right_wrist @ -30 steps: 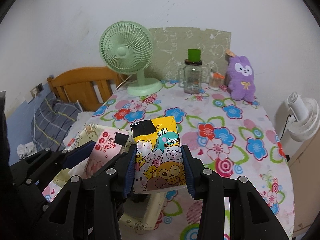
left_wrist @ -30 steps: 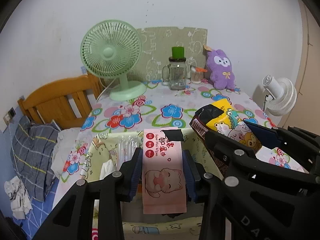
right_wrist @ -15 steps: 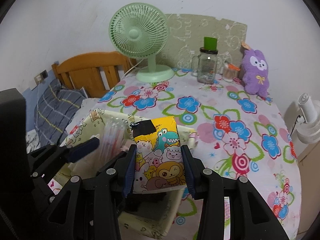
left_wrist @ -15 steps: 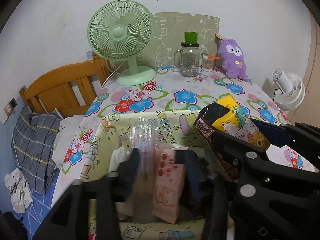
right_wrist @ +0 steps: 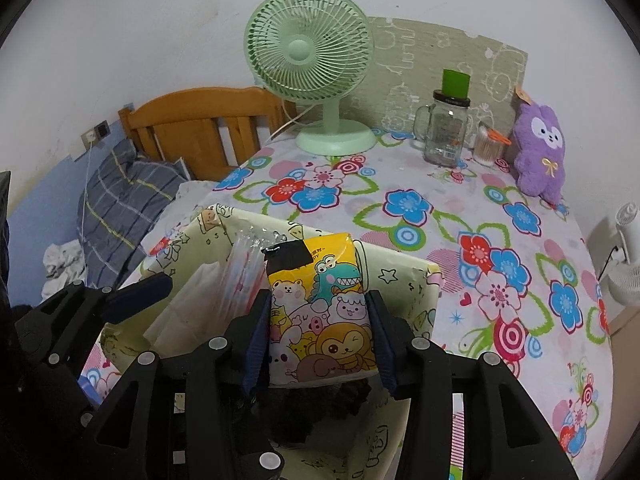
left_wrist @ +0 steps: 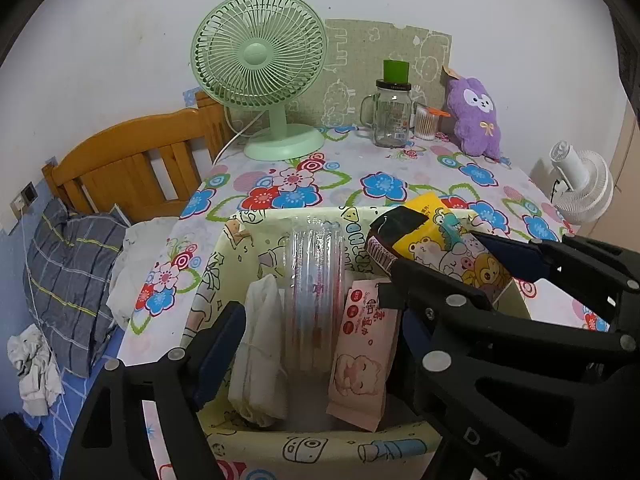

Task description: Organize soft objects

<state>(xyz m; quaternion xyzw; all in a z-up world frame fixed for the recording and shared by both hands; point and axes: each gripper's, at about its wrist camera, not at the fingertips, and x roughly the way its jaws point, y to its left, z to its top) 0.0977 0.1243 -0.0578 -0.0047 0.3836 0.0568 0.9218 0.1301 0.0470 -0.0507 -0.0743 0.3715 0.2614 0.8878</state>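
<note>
My left claw [left_wrist: 316, 344] is opening, jaws clear of the pink pack [left_wrist: 362, 354] standing in the bin [left_wrist: 320, 446] between them. My right claw [right_wrist: 320, 336] is easing open, pads beside the yellow pack [right_wrist: 320, 308].

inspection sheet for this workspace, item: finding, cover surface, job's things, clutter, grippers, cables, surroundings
surface: table under a flowered cloth, bare in the middle.
job's things: fabric bin at the near table edge holds a pink wipes pack, a clear plastic sleeve and a white cloth bundle; yellow cartoon tissue pack is over the bin.
clutter: green fan, glass jar, cotton swab tub, purple plush along the far edge.
grippers: left gripper jaws opening, pink pack freed; right gripper opening, yellow pack between the pads.
cables: white fan cord off the table's far side.
surroundings: wooden headboard, plaid pillow, white fan.
</note>
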